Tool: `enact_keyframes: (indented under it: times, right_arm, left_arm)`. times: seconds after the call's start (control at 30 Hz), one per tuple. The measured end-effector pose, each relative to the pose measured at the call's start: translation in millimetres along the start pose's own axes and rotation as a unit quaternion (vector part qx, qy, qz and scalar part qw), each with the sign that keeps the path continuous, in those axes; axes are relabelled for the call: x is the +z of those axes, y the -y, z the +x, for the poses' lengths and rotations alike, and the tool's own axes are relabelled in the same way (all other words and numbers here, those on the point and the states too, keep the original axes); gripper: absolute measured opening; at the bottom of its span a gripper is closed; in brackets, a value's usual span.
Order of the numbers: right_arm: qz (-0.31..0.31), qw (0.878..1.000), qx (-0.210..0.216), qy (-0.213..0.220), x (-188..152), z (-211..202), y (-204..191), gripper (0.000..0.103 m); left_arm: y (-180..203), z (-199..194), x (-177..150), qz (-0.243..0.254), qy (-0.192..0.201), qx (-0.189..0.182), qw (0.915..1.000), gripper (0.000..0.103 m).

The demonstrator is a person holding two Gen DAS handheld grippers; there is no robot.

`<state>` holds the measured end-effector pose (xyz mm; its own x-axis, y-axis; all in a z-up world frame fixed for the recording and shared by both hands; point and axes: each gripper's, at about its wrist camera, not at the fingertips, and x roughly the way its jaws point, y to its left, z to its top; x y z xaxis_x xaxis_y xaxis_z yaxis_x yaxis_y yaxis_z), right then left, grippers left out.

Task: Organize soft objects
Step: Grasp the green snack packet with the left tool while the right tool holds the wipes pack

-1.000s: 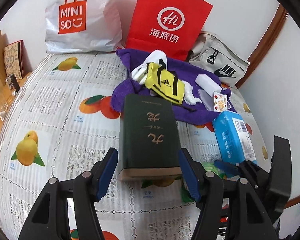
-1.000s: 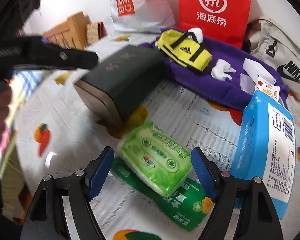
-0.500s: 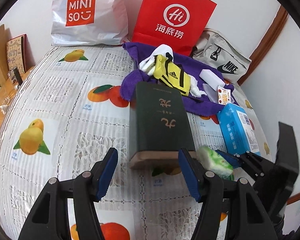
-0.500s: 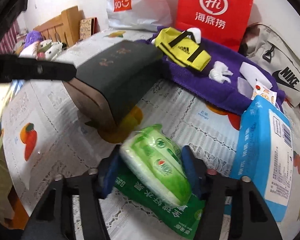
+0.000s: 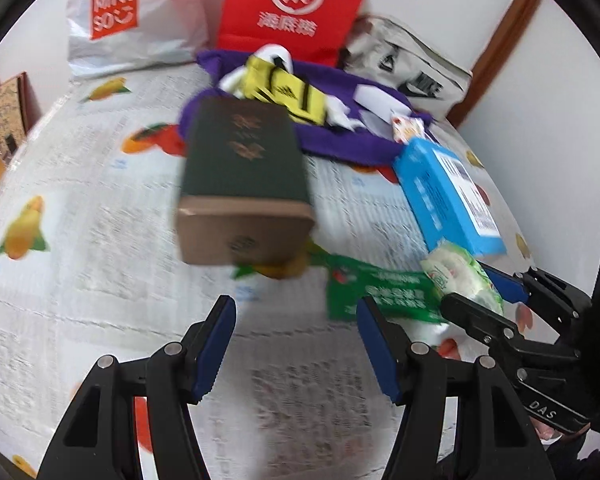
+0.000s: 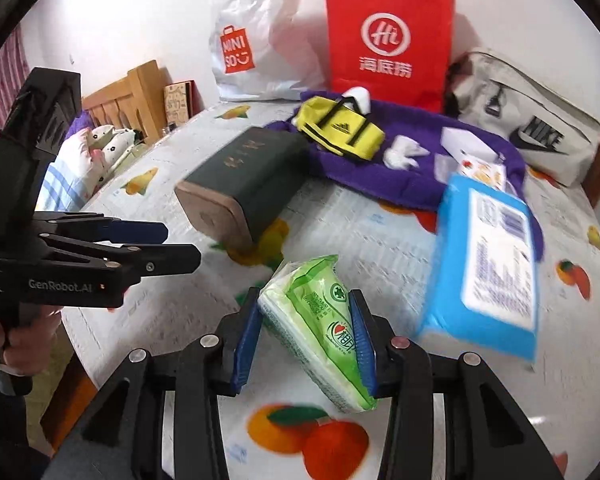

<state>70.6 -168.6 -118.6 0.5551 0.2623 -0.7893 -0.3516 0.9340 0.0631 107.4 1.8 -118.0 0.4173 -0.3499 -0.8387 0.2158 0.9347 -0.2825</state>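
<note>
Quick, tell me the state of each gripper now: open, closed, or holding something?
Left gripper: open, holding nothing.
Right gripper: closed on the green tissue pack, which is lifted off the table.

Black two-finger grippers with blue pads

Left gripper (image 5: 296, 344) and right gripper (image 6: 304, 340) show silver pivot screws; white "GenRobot.AI" and "DAS" lettering; bare-skinned hand (image 6: 12, 344).

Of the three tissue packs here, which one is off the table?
The pale green tissue pack, clamped in the right gripper. The blue pack and the flat dark green pack lie on the tablecloth.
</note>
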Motion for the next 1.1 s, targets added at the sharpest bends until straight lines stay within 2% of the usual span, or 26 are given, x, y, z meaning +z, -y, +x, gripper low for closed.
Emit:
enact_keyframes:
  times: [0.17,0.33,0.47,0.57,0.8,0.87,1.0,1.1]
  right_arm:
    - [0.026,1.0,-0.017,-0.001,-27,-21,21,0.042]
    - [0.062,0.997,-0.034,-0.009,-49,-26,49,0.042]
    - [0.079,0.996,-0.039,-0.013,-58,-26,64,0.042]
    - [0.089,0.995,-0.032,-0.012,-63,-25,74,0.042]
    - [0.086,0.996,-0.016,-0.003,-65,-25,82,0.043]
    - [0.089,0.996,-0.009,-0.001,-65,-25,85,0.043]
    - [0.093,0.996,0.0,0.003,-67,-27,89,0.043]
    - [0.092,0.996,-0.004,0.004,-69,-29,87,0.043]
  left_arm:
    - [26,19,-3,0.01,-0.014,-0.009,0.9998,0.061]
    - [44,36,1,-0.004,-0.023,-0.006,0.9997,0.061]
    - [59,47,8,-0.017,-0.026,0.028,0.9991,0.061]
    - [63,52,12,-0.039,-0.029,0.029,0.9984,0.061]
    - [76,67,21,-0.075,-0.03,0.07,0.9943,0.061]
    - [83,75,22,-0.065,-0.039,0.09,0.9931,0.063]
    - [101,82,19,-0.01,-0.039,0.132,0.9904,0.065]
    - [101,78,13,0.009,-0.043,0.134,0.9901,0.065]
